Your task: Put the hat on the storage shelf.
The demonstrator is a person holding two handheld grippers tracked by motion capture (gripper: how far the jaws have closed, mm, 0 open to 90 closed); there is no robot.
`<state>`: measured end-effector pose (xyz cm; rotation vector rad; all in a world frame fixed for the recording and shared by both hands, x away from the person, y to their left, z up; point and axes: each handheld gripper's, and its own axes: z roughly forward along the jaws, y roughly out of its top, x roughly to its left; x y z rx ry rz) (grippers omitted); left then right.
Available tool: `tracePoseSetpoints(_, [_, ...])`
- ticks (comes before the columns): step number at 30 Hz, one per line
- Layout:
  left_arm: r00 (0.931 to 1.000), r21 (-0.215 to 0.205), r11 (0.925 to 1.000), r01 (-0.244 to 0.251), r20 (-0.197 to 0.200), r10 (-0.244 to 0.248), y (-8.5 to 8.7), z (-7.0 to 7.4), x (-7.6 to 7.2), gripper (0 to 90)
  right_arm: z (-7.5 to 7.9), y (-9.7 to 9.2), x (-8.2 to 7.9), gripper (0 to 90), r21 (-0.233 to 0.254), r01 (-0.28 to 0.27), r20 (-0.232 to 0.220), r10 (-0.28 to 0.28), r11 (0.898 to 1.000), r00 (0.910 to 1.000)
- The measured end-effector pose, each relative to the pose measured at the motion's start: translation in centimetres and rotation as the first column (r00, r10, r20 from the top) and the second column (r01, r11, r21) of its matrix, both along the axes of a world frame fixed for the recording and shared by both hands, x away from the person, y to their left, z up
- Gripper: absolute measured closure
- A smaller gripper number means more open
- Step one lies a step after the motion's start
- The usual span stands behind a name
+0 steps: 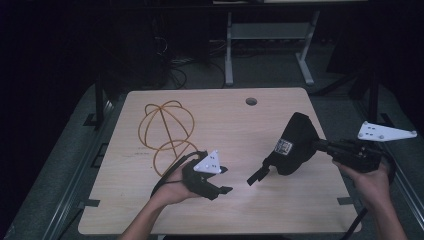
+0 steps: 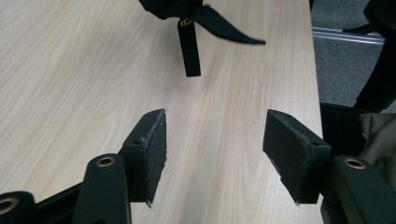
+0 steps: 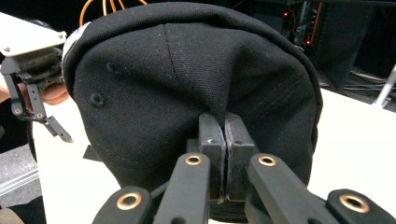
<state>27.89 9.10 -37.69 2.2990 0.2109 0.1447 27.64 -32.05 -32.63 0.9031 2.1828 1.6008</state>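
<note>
The right gripper [image 1: 320,145] pinches a fold of the black fabric baseball cap [image 1: 295,145], jaws clamped tight on the cloth, and holds it just above the pale wooden table [image 1: 150,210], right of centre. The left gripper [image 1: 220,181] is released, nothing between its jaws, low over the table and near the cap's dangling black adjustment strap [image 2: 189,46], which hangs just ahead of its jaws. The strap is best taken squarely between the pads while the right hand keeps the cap steady. An orange wire cap form [image 1: 167,132] stands behind.
</note>
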Motion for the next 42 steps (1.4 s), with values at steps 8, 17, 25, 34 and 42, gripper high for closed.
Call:
tracePoseSetpoints(8, [0.9997,0.001,0.9998,-0.022,-0.004,0.022,0.8,-1.6,-0.3,35.6,0.9,0.8,0.9,88.4,-0.007,-0.008,-0.001,0.008,1.000,1.0000])
tracePoseSetpoints(17, [0.9998,0.027,0.9996,-0.011,-0.017,0.012,0.9,-3.2,-0.7,35.0,2.1,1.8,1.7,88.4,-0.020,-0.017,-0.004,0.017,1.000,0.9998])
tracePoseSetpoints(25, [0.9996,0.040,0.9991,-0.018,-0.019,0.019,1.2,-3.8,-0.9,34.7,3.7,3.1,2.6,88.4,-0.025,-0.035,0.002,0.035,0.999,0.9994])
tracePoseSetpoints(34, [0.9993,0.045,0.9983,-0.036,-0.009,0.037,1.6,-3.9,-0.9,32.7,5.1,4.7,3.5,88.4,-0.023,-0.055,0.012,0.055,0.998,0.9984])
tracePoseSetpoints(42, [0.9993,0.054,0.9979,-0.036,-0.004,0.036,1.5,-4.1,-1.0,30.1,6.5,6.3,4.4,88.4,-0.029,-0.077,0.016,0.078,0.997,0.9969])
